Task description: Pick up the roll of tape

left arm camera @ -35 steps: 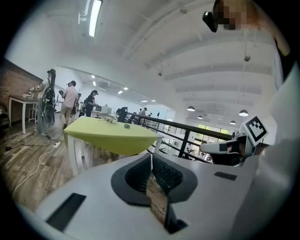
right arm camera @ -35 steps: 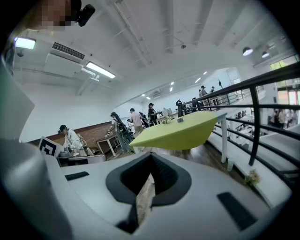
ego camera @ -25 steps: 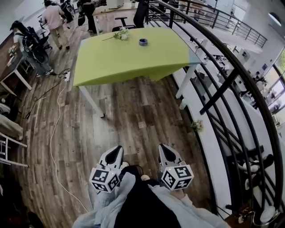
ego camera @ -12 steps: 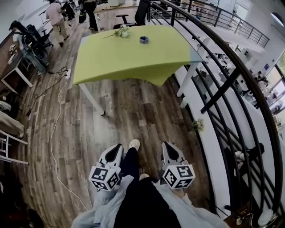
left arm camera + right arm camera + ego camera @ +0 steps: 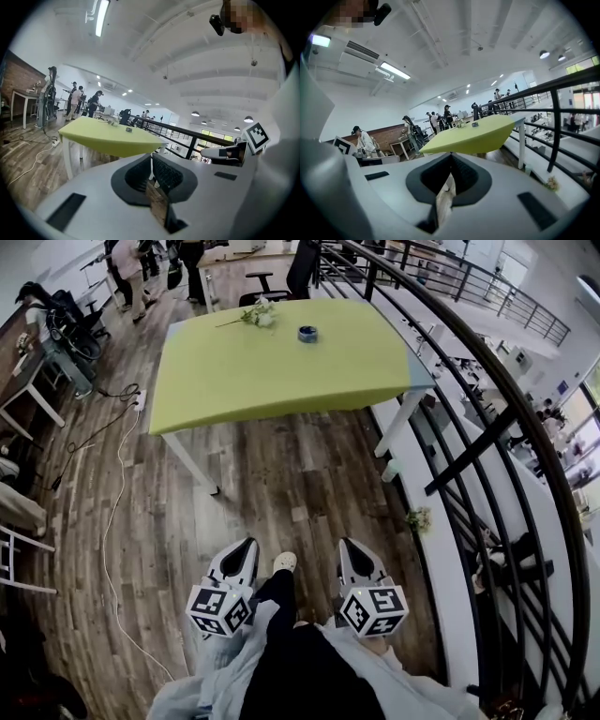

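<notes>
The roll of tape is a small dark ring lying on the far part of the yellow-green table, also visible as a speck, the tape and the tape, in the gripper views. My left gripper and right gripper are held side by side low in the head view, over the wooden floor, well short of the table. Both have their jaws shut with nothing between them. A leg and a shoe show between the two grippers.
A sprig of white flowers lies on the table to the left of the tape. A black metal railing runs along the right. A white cable trails over the floor at left. An office chair and people stand beyond the table.
The table and tape have come slightly closer and lower in the head view as the person walks forward. Both grippers stayed shut side by side; the shoe has shifted between them.
</notes>
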### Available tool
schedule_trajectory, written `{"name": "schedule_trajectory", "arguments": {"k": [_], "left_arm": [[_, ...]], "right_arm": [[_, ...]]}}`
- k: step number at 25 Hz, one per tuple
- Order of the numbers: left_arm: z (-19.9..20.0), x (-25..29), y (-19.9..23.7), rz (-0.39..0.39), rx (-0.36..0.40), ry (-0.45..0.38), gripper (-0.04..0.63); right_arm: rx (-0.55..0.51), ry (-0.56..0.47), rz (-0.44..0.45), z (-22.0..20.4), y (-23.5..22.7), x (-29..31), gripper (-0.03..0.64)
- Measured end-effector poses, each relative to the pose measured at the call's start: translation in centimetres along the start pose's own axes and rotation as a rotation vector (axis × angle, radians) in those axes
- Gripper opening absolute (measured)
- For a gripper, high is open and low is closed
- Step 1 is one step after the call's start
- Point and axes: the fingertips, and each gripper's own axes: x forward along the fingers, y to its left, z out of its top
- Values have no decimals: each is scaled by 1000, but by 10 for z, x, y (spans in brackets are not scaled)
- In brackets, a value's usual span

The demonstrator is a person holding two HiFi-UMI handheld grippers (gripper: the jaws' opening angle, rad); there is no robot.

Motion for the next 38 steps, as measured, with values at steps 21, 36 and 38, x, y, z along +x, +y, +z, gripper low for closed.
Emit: {"name": "schedule_trajectory", "arguments": {"k": [21, 36, 38], "left_arm": [[82, 148, 91, -53, 0, -12, 25], [74, 191, 126, -88, 17, 47, 25], [72, 194, 126, -87, 18, 53, 25]], "right_arm": [[-15, -13, -39, 89, -28, 163, 6], [36, 13, -106, 76, -43, 205, 6], [44, 15, -114, 74, -48, 205, 6]]}}
